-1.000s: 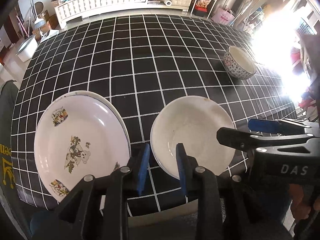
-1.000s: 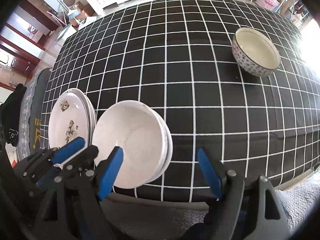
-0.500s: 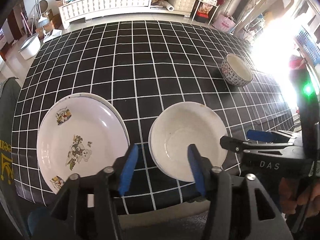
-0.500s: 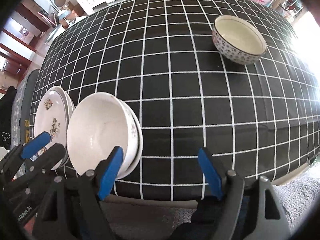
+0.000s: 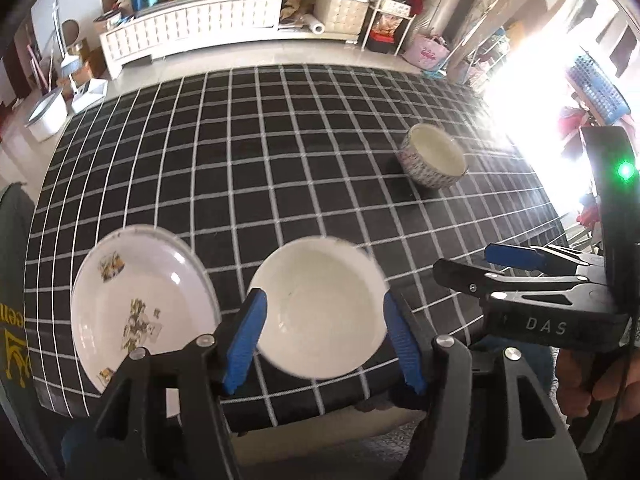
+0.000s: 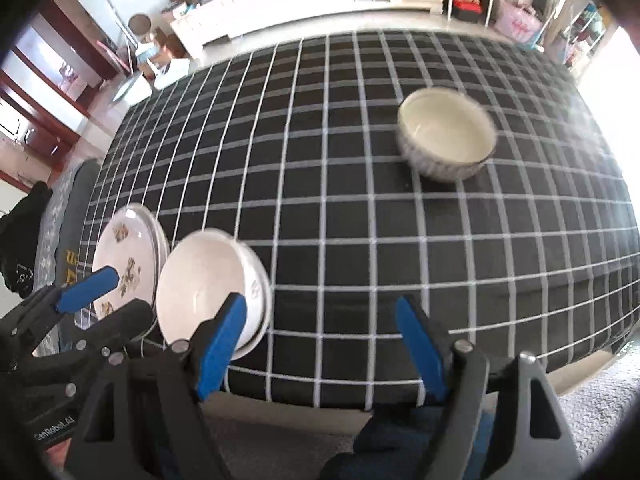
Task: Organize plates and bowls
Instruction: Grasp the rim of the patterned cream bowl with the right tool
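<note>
A stack of white plates with cartoon prints (image 5: pixel 136 312) (image 6: pixel 128 264) lies at the near left of the black checked table. A stack of plain white shallow bowls (image 5: pixel 320 304) (image 6: pixel 208 284) sits just right of it. A patterned deep bowl (image 5: pixel 434 156) (image 6: pixel 446 138) stands alone at the far right. My left gripper (image 5: pixel 324 344) is open and empty, above the near table edge in front of the white bowls. My right gripper (image 6: pixel 320 352) is open and empty, to the right of the white bowls; it also shows in the left wrist view (image 5: pixel 480 264).
The table (image 5: pixel 280 160) has a black cloth with white grid lines; its near edge runs just under both grippers. A dark chair back (image 5: pixel 12 280) stands at the left. A white cabinet (image 5: pixel 192 28) and shelves lie beyond the far edge.
My left gripper has opened wide and pulled back and up from the white bowls. My right gripper has also drawn back, staying open. The dishes have not moved.
</note>
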`<action>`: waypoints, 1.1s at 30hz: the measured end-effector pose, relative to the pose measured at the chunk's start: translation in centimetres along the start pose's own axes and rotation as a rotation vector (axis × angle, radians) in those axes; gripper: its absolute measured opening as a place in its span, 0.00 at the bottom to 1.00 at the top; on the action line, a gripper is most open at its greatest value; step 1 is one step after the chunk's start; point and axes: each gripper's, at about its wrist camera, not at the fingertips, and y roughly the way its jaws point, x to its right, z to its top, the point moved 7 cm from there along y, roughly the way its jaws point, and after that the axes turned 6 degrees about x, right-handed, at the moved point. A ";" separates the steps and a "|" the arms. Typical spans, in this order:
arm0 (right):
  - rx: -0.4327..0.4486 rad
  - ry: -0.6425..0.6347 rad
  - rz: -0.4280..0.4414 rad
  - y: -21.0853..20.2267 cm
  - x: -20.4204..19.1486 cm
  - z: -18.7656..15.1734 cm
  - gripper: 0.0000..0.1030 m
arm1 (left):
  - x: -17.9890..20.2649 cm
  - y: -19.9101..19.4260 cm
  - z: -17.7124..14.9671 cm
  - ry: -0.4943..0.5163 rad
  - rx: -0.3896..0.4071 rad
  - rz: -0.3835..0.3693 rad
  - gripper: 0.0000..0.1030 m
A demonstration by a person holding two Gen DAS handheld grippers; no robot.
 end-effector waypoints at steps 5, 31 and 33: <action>0.040 0.047 0.007 -1.5 3.0 1.9 0.78 | 2.1 0.2 2.3 0.033 0.031 0.012 0.57; -0.044 0.229 0.001 2.4 13.7 9.4 0.78 | 11.0 10.8 13.2 0.060 -0.056 -0.040 0.57; -0.061 0.225 -0.006 3.4 14.1 9.7 0.78 | 11.0 12.1 13.4 0.051 -0.079 -0.036 0.57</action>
